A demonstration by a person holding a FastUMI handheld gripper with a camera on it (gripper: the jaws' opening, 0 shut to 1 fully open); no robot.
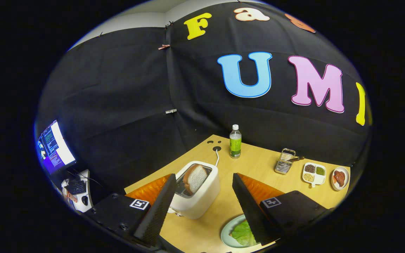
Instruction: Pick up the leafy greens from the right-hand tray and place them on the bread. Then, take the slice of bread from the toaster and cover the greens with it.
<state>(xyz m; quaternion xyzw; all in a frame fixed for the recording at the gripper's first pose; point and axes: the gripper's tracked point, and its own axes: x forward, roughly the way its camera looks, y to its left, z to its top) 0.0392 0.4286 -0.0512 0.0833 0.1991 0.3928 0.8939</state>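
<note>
Reading labels: bottle (235, 141) wears a green label, its writing too small to read
Gripper (202, 186): fingers spread wide, gripping nothing
Toaster (197, 189): between the fingers, bread slice (195, 178) standing in its slot
Leafy greens (243, 233): on plate (227, 230), near, beside right finger

Wood-tone bench (258, 168). Green-labelled bottle w/ white cap (235, 141) upright at back of bench, near cable grommet holes (215, 145). Wire rack (284, 161) w/ a dark-handled utensil across it, further right. Just beside it a white divided dish (314, 173) w/ dark, green and pale fillings, then small round plate w/ reddish food (339, 178). Off bench at left: lit monitor (54, 147), keyboard (76, 187), mouse (85, 200) on a white desk.
</note>
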